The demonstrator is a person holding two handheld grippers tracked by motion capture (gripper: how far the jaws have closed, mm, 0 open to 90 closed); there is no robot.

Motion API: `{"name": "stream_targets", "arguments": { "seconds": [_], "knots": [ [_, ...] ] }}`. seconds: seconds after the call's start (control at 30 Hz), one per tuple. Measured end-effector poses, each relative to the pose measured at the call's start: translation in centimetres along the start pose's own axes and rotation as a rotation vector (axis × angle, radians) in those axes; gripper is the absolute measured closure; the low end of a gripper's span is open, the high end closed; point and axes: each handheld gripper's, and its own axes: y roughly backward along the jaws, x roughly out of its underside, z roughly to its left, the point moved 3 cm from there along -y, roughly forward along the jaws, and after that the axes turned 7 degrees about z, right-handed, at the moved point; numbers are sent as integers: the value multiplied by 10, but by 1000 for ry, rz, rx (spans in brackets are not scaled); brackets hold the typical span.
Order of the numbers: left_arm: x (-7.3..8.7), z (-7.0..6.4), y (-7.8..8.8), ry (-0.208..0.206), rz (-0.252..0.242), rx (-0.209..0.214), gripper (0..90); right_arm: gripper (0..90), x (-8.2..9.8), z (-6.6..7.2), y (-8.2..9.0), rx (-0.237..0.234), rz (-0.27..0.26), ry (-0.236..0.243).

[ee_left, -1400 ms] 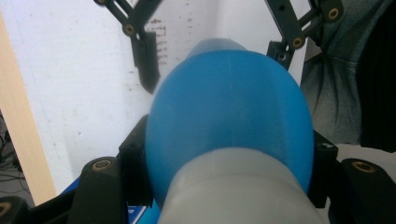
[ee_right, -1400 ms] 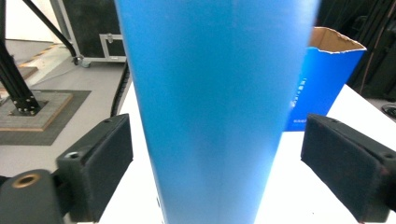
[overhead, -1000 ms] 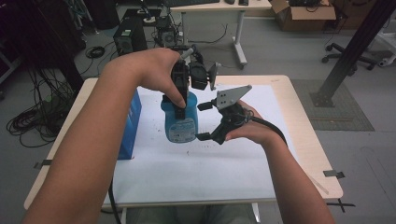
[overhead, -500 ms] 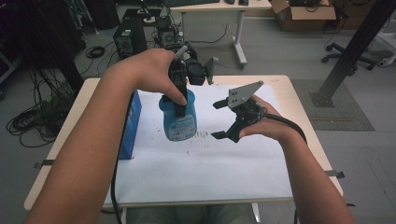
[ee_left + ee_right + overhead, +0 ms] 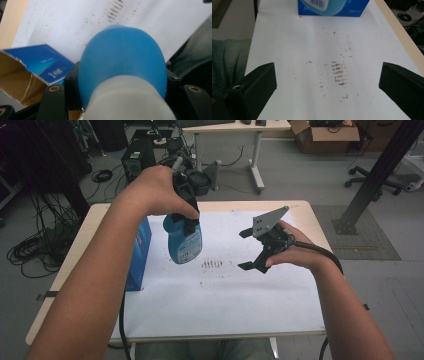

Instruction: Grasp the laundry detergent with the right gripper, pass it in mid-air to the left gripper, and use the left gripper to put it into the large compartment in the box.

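A blue bottle [image 5: 183, 244] with a label hangs above the white sheet [image 5: 220, 300], held near its top by my left gripper [image 5: 187, 220], which is shut on it. In the left gripper view the bottle's rounded blue body [image 5: 122, 57] and pale neck sit between the two black jaws of the left gripper [image 5: 121, 82]. My right gripper [image 5: 248, 250] hovers to the right of the bottle, apart from it, open with nothing between its fingers. In the right gripper view, the right gripper [image 5: 327, 76] looks down on brown marks [image 5: 338, 73] on the sheet.
A blue box [image 5: 140, 251] stands at the sheet's left edge; its torn cardboard flap [image 5: 17, 72] is open. Brown marks [image 5: 212, 264] lie mid-sheet. The wooden table edge [image 5: 310, 215] frames the sheet. Cables, a desk and boxes sit beyond the table.
My right gripper has drawn away from the bottle to the right. The left hand has raised the bottle slightly and carried it a little away.
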Motion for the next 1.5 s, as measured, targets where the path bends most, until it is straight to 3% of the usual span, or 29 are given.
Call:
{"name": "stream_targets", "arguments": {
  "seconds": [0.33,0.63,0.93,1.5],
  "knots": [
    [11,17,8,150,-10,12,376,19,13,-2,4,14,92,-1],
    [26,34,20,245,-26,45,376,23,23,-4,13,18,208,21],
    [47,55,40,337,-33,60,376,27,26,-9,20,14,340,45],
    [85,88,92,511,-79,49,376,32,35,-16,18,-29,461,38]
  ]
}}
